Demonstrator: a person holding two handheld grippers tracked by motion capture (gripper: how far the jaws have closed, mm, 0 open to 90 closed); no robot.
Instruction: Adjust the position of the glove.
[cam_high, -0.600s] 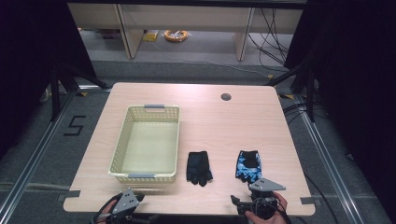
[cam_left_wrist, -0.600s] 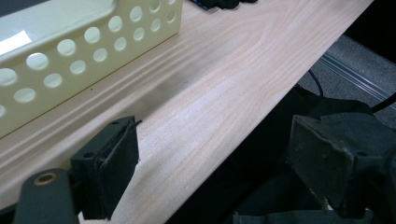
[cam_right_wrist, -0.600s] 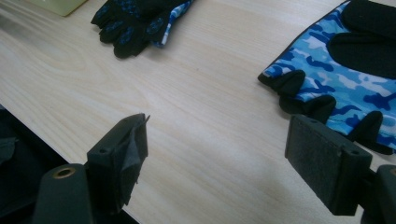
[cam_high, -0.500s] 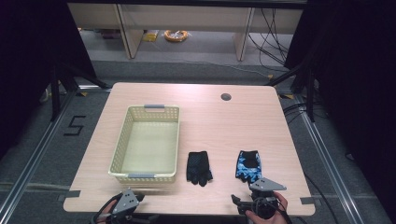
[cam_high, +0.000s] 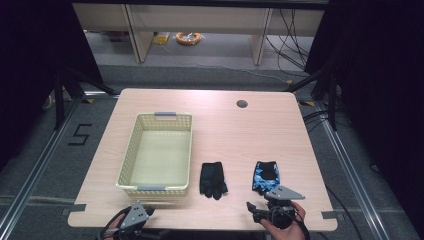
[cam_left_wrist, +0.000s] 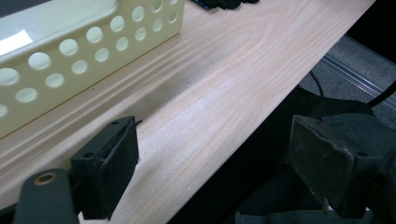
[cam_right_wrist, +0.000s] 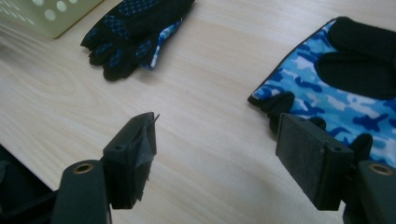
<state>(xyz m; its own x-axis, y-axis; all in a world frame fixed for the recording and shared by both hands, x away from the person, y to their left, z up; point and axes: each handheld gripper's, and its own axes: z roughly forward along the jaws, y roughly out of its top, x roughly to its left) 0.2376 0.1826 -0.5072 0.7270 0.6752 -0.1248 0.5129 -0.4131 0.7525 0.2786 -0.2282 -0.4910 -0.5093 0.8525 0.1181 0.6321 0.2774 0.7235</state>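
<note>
Wooden table, pair of gloves just right of the basket.
Right gripper jaws wide open, nothing held, near blue camo glove; left gripper open too. Best to pinch the cuff edge, not the flat palm.

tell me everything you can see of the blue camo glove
The blue camo glove is a fingerless glove of fabric, printed in blue camouflage with black patches and black finger ends. It lies flat on the wooden table, finger ends toward the person, right of the black glove and apart from it. Nothing grips it.
</note>
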